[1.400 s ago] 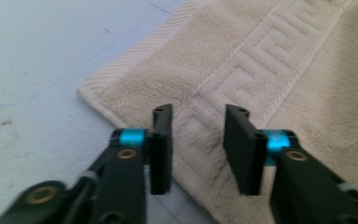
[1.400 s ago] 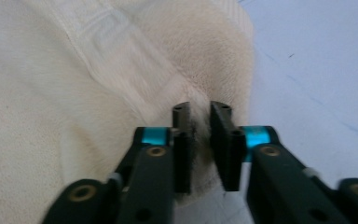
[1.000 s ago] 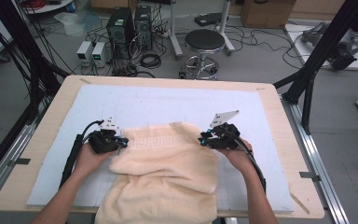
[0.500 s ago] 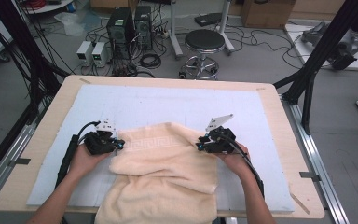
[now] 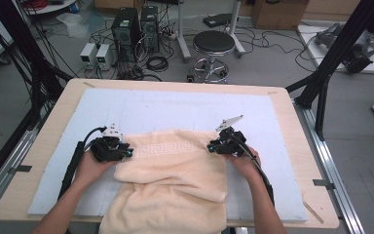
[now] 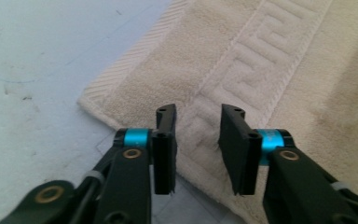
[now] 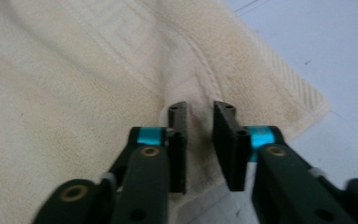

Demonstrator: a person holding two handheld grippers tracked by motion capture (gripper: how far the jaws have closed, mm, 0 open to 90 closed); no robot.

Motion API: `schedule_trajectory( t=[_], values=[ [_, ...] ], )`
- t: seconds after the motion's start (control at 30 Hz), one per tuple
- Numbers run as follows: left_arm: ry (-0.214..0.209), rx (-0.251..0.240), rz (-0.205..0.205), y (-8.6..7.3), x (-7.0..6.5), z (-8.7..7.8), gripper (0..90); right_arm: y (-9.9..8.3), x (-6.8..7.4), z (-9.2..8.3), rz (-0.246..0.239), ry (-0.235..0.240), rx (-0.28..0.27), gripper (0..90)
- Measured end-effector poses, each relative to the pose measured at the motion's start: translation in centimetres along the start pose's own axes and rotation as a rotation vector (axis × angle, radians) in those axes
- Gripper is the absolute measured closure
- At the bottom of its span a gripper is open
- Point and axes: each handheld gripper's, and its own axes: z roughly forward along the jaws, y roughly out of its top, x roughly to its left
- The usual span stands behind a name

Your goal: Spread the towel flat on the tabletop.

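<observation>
The bench (image 5: 292,161) is a pale wooden top covered by a light blue-white mat (image 5: 175,112), which takes up most of its surface. On the mat lies a cream towel (image 5: 175,180), folded over itself, its far edge running across the middle of the mat and its near end hanging over the bench's front edge. A woven key-pattern band (image 5: 168,148) runs along the towel just inside that far edge.

The person's left hand (image 5: 90,168) and right hand (image 5: 246,163) come in from the near side, one at each far corner of the towel.

The left claw (image 5: 125,152) sits at the towel's left far corner. In the left gripper view the left claw (image 6: 198,140) stands partly open, having just been opening; the towel (image 6: 270,70) lies flat beneath the gap, and the pads are not pressing on it.

The right claw (image 5: 210,146) sits at the right far corner. In the right gripper view the right claw (image 7: 200,140) has a narrow gap, its jaws having just been closing, with a raised ridge of towel (image 7: 74,93) running up between the pads. The pads look just clear of the cloth rather than pinching it.
</observation>
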Motion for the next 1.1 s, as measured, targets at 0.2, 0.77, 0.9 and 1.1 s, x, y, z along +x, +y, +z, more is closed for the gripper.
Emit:
schedule_trajectory(
  t=[0.2, 0.77, 0.9, 1.1],
  values=[
    [0.013, -0.023, -0.018, 0.0, 0.1, 0.2, 84.2, 0.1, -0.1, 0.0, -0.009, -0.009, -0.002, 85.8],
    [0.133, -0.127, -0.129, 4.1, 3.9, 1.0, 87.0, 3.9, -2.5, -1.6, -0.003, -0.066, -0.029, 87.9],
    [0.181, -0.148, -0.152, 6.8, 5.6, 1.2, 87.0, 6.2, -4.3, -2.3, 0.003, -0.118, -0.061, 88.2],
    [0.236, -0.191, -0.168, 10.1, 7.1, 1.0, 65.0, 8.5, -6.7, -2.8, 0.061, -0.175, -0.116, 72.0]
  ],
)
